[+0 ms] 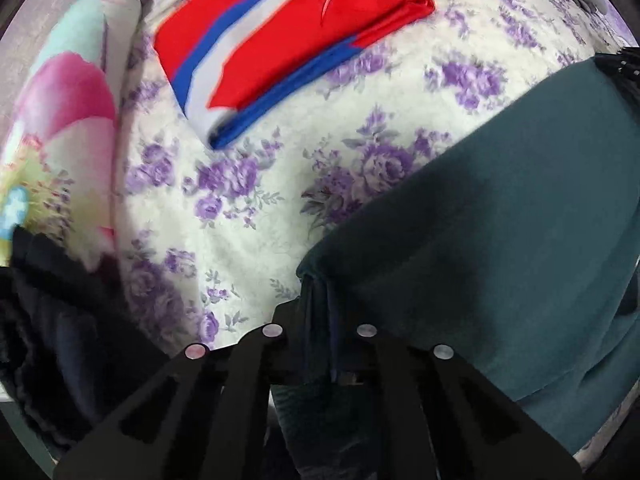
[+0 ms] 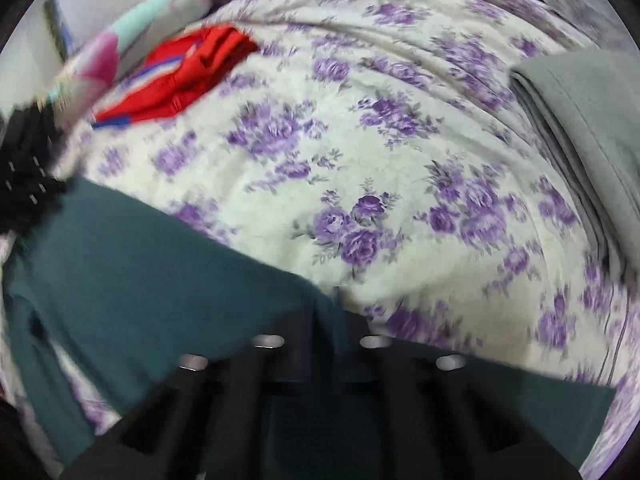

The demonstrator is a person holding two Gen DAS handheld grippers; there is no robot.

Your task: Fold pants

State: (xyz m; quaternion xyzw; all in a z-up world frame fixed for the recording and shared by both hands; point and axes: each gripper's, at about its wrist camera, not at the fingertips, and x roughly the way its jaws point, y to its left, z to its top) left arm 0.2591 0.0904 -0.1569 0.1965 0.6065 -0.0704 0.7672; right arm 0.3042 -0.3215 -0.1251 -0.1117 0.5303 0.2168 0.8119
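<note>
Both sets of jaws pinch the dark teal pants (image 1: 500,208), left gripper (image 1: 320,320) and right gripper (image 2: 324,320) each bunching an edge above the purple-flowered bedspread (image 2: 360,140), red folded garment (image 1: 280,32) beyond.

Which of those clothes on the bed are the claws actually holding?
The dark teal pants; both claws pinch their edge. The red garment and grey one lie folded, untouched.

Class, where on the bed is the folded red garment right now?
The folded red garment lies at the far left of the floral bedspread, beside the colourful pillow, well apart from the dark green pants both claws hold.
</note>
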